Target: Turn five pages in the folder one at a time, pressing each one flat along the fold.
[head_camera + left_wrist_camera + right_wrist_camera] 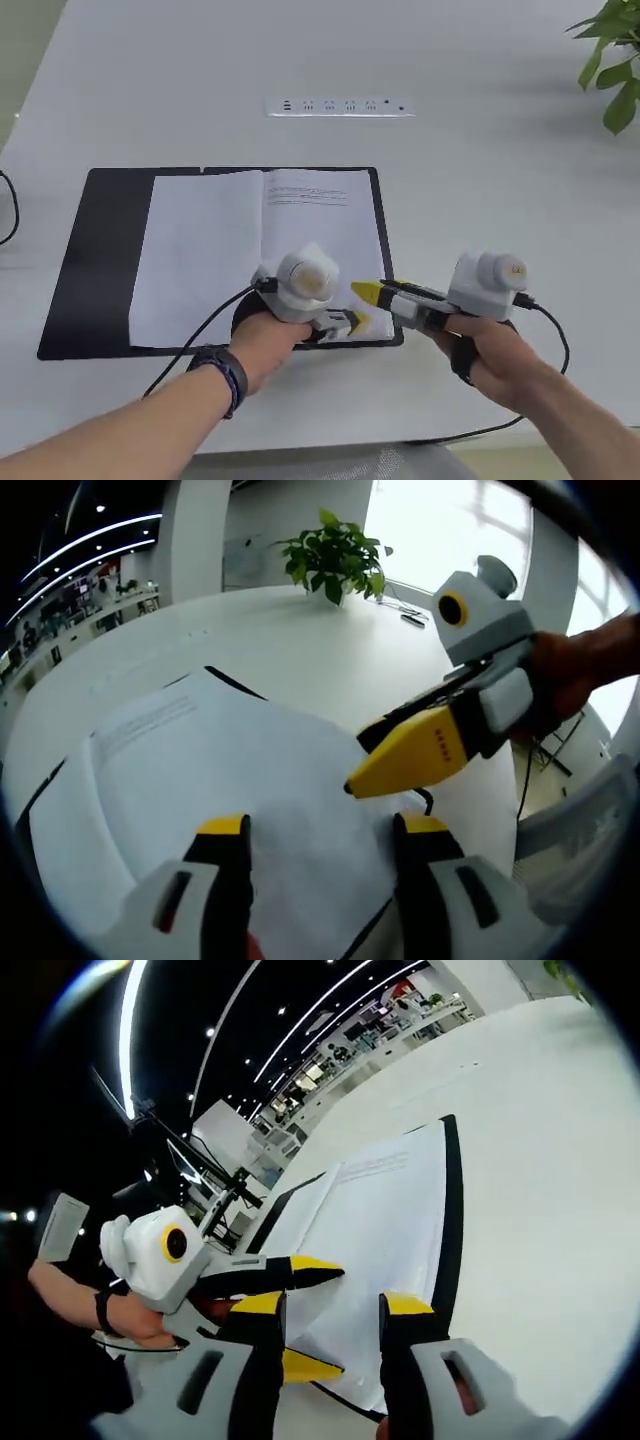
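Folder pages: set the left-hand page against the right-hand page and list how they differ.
The left-hand page looks blank; the right-hand page carries print near its top. The left-hand page lies clear of tools; the right-hand page has the left gripper and right gripper at its near corner. Wide black cover shows beside the left-hand page, a narrow strip beside the right-hand page. Both are white.

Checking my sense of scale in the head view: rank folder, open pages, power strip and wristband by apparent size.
1. folder
2. open pages
3. power strip and wristband: unranked; the strip is longer but thin, the wristband nearer the camera.
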